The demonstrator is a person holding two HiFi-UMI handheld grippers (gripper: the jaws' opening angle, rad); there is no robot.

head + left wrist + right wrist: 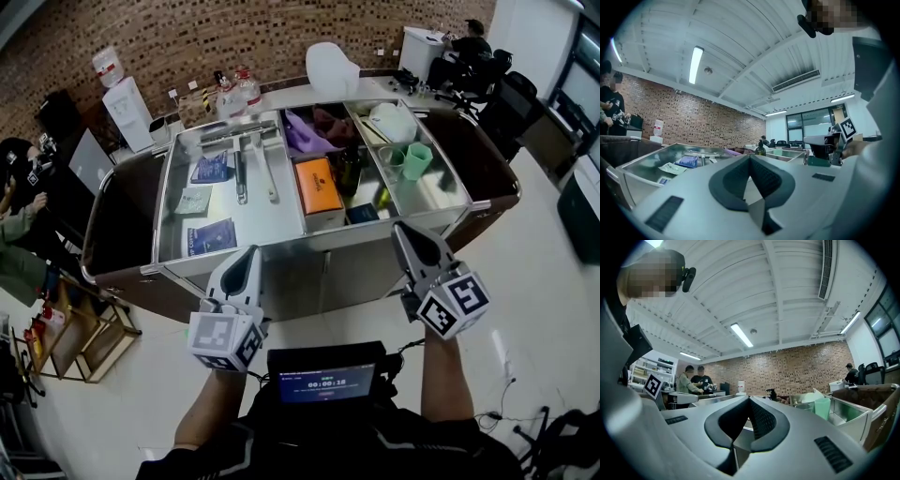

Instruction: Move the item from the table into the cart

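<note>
A steel cart [281,242] with open top compartments stands in front of me in the head view. Its left tray holds blue packets [212,169] and steel utensils [242,173]. The middle and right bins hold an orange box [319,187], a dark bottle [349,169] and green cups [412,159]. My left gripper [249,255] hovers just short of the cart's front edge, shut and holding nothing. My right gripper [405,231] hangs at the same edge further right, also shut and holding nothing. In the gripper views each pair of jaws, left [750,158] and right [750,401], meets with nothing between.
Brown bags [117,230] hang at both ends of the cart. Water bottles [234,94] and a white bag [333,67] stand behind it. A water dispenser [127,108] and people [19,202] are at the left, a wooden rack [80,337] lower left, office chairs [497,94] upper right.
</note>
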